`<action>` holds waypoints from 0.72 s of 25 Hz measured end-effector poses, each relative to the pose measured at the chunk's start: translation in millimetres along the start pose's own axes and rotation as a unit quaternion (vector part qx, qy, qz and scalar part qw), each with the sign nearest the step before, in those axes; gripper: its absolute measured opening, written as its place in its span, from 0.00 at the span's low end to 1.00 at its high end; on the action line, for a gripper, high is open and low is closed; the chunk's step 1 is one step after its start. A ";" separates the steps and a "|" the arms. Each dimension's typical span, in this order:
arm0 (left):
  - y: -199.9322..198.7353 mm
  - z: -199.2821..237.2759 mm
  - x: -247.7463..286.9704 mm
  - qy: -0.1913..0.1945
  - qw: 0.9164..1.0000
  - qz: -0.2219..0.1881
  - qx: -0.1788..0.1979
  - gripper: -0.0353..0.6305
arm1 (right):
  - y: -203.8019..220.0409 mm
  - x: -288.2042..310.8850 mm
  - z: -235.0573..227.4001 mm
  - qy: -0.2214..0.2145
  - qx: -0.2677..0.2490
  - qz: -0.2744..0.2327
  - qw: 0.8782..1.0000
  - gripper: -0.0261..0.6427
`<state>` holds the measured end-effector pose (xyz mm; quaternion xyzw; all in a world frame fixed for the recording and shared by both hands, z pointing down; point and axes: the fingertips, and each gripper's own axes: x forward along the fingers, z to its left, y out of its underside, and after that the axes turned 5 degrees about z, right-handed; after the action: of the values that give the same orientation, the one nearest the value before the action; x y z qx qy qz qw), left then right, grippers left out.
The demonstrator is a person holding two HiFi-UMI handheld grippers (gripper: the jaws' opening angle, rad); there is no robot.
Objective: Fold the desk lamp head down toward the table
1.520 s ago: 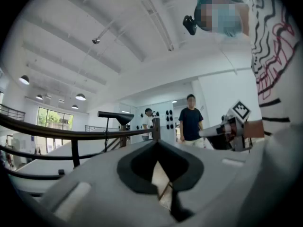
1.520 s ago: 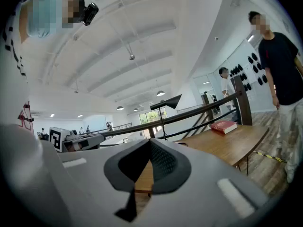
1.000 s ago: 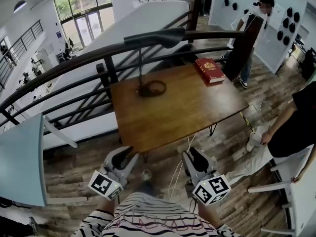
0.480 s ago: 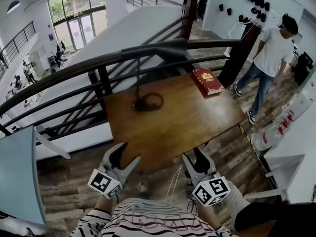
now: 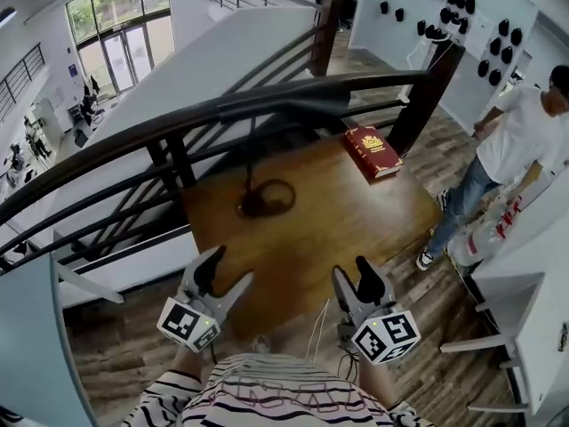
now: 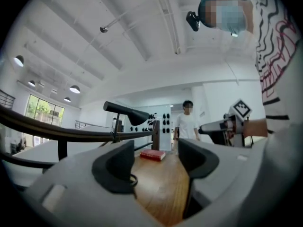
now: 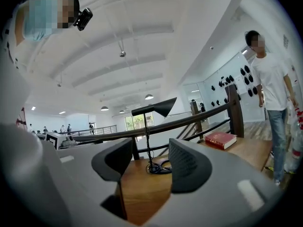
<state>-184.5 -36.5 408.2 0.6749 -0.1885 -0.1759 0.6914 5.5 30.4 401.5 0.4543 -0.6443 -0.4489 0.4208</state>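
A landing with a plank floor (image 5: 449,278) and a dark curved railing (image 5: 133,140) lies behind a wooden table (image 5: 356,229). The lamp (image 5: 252,163) stands at about 11 o'clock on the table, close to the railing. A red book (image 5: 373,152) lies at the 1 o'clock corner, and a person (image 5: 520,136) stands off the 3 o'clock side. The lamp's head (image 5: 289,107) lies level on top of a thin stem (image 5: 251,149), its free end pointing toward 3 o'clock. The ring base (image 5: 268,198) sits flat on the wood.

Both tools hang at the table's 6 o'clock edge, well apart from the lamp. The left tool (image 5: 229,267) has just been opening its jaws, which stand apart with nothing between them. The right tool (image 5: 353,271) has done the same and is also empty.

The lamp looks light, top-heavy and hard, with a smooth finish the pads could slip on. The joint is probably stiff, so pushing the head alone would likely tip the lamp or skid the base on the polished wood. A sound hold would be one tool pinching the stem low, just above the base, to anchor it. The other would take the head across its narrow body, out toward the free end for leverage, and press down slowly.
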 end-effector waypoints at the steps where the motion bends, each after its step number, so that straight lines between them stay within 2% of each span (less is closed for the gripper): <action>1: 1.2 6.4 2.2 0.003 1.000 -0.001 -0.001 0.48 | -0.9 6.4 0.0 0.003 -0.002 0.000 1.000 0.38; 11: 31.7 60.8 25.2 0.003 1.000 0.009 -0.020 0.49 | 11.1 66.3 0.1 0.000 -0.005 0.013 1.000 0.38; 18: 40.3 75.1 65.8 -0.009 1.000 0.015 -0.018 0.49 | 11.9 98.0 -42.6 -0.009 -0.002 0.016 1.000 0.38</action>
<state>-165.3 -133.2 451.3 0.6576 -0.2017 -0.1749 0.7044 20.7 -70.2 436.5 0.4393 -0.6543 -0.4473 0.4228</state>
